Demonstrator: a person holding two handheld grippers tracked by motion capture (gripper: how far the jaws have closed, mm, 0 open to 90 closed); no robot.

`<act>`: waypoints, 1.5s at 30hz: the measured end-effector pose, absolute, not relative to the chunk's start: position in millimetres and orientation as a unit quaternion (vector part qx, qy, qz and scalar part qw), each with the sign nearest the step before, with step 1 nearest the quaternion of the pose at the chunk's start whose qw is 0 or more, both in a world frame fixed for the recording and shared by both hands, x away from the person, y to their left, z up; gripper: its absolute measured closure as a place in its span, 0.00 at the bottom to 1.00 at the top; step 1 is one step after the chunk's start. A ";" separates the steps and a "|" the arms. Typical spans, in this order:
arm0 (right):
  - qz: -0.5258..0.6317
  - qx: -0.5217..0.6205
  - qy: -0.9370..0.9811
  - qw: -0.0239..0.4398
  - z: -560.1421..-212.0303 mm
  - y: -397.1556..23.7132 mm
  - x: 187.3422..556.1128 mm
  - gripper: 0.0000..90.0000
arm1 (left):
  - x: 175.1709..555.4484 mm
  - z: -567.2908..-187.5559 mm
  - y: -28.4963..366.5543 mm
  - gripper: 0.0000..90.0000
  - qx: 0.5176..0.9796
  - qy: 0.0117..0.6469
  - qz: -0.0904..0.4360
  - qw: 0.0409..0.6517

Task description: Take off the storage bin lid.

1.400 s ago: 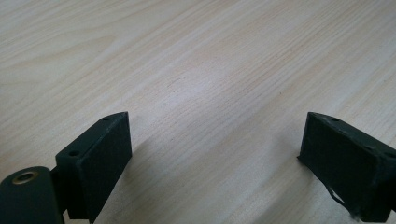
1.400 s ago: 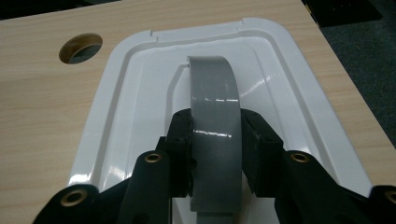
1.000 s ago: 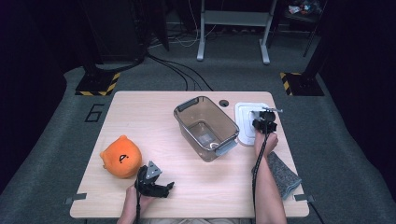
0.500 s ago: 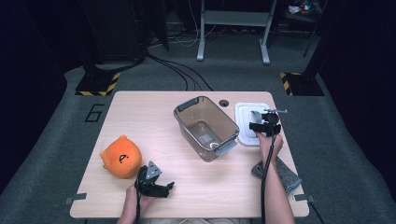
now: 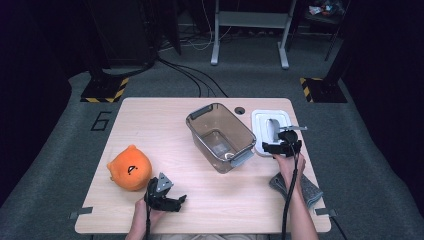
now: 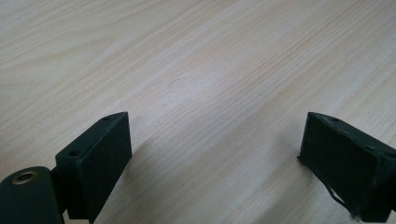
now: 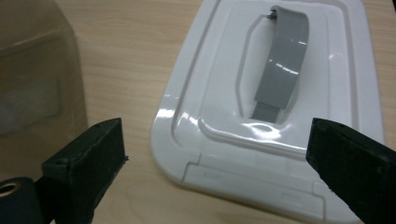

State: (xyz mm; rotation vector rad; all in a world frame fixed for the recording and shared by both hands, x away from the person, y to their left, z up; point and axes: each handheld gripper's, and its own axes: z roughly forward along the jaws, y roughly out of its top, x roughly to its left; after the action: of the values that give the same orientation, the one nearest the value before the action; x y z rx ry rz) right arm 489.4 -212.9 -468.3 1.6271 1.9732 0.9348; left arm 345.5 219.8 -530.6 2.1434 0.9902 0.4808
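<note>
A white lid [image 5: 270, 131] with a grey handle [image 7: 282, 60] lies flat on the table, to the right of a clear brown bin [image 5: 197, 135]. My right gripper [image 5: 282, 145] hovers over the lid's near edge [image 7: 243, 182]. Its jaws have just been opening and now stand wide apart, with nothing between them. The bin's wall [image 7: 37, 70] shows at the left of the right gripper view. Near the table's front edge, my left gripper [image 5: 175, 201] rests open over bare wood [image 6: 215, 93]. An orange plush [image 5: 130, 167] sits just to its left.
A folded grey cloth [image 5: 302, 189] lies by the right forearm near the table's front right corner. Something small and pale lies in the bin's bottom [image 5: 227, 155]. A round cable hole [image 5: 240, 110] sits behind the bin. The table [image 5: 150, 120] stands on dark carpet.
The right gripper's jaws have spread from nearly shut to wide apart. That hand drew back a little toward the table's front, uncovering the grey cloth. The left hand stayed still.
</note>
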 end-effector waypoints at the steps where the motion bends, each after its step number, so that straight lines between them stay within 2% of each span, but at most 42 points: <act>1: 0.336 0.578 0.714 0.208 -469.0 -211.4 486.0 0.03 | 345.5 -530.6 219.8 0.10 0.831 0.384 0.186 0.358; 15: 0.347 0.521 0.750 0.213 -475.9 -190.1 430.5 0.00 | 345.3 -530.5 219.6 0.09 0.831 0.383 0.187 0.357; 26: 0.361 0.464 0.780 0.213 -492.2 -153.7 380.8 0.00 | 345.6 -530.4 219.1 0.06 0.836 0.376 0.183 0.355; 32: 0.357 0.442 0.798 0.199 -508.6 -136.9 370.8 0.00 | 343.7 -525.6 217.9 0.06 0.839 0.369 0.185 0.355; 45: 0.344 0.429 0.814 0.187 -529.3 -127.9 367.8 0.00 | 333.1 -478.8 222.2 0.05 0.831 0.350 0.216 0.375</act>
State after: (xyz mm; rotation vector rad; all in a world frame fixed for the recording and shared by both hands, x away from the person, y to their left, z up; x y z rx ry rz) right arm 367.8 -127.9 -529.3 1.2089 2.2914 0.9691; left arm 333.1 222.2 -478.8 2.1262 0.8956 0.5519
